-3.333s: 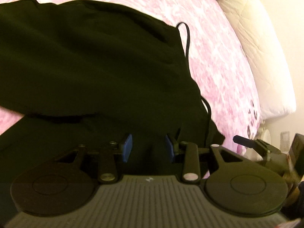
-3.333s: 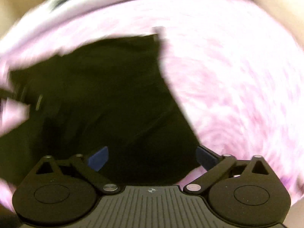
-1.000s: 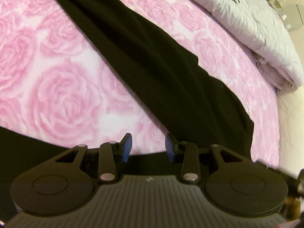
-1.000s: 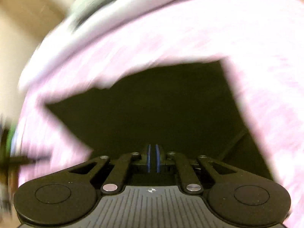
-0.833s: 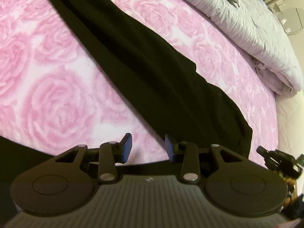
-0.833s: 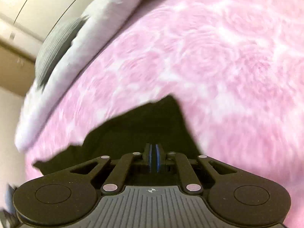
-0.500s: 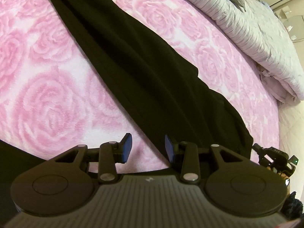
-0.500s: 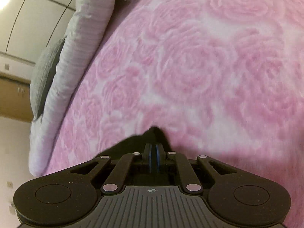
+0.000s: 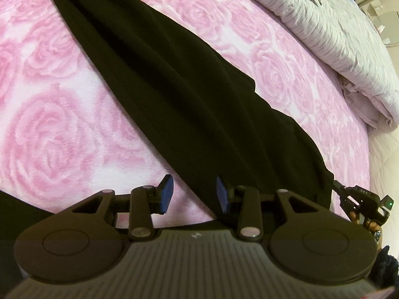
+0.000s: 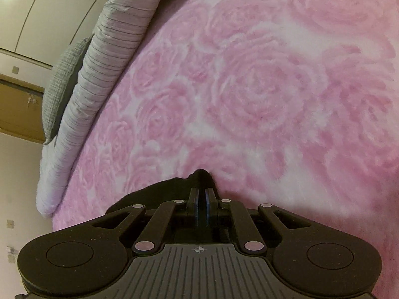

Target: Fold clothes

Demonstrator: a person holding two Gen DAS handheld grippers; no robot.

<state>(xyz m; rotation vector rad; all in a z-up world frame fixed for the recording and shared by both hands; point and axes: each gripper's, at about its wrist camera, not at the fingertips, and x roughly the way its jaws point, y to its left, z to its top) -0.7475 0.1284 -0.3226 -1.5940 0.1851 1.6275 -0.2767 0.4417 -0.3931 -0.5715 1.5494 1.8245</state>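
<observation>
Your right tongs [image 10: 202, 208] are clenched on a corner of the black garment [image 9: 189, 94], which lies stretched diagonally across the pink rose bedspread [image 9: 49, 129]; your left tongs [image 9: 194, 194] hang released at its near edge, perhaps touching cloth

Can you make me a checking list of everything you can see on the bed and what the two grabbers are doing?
Surface: pink rose blanket covering the bed.
Job's things: black garment lying in a long strip across the blanket.
Clutter: nothing seen.
Grippers: left gripper open, over the garment's edge; right gripper shut on the garment's corner.
Cables: nothing seen.
Surroundings: striped grey duvet bunched along the bed's edge, grey pillow behind it.
</observation>
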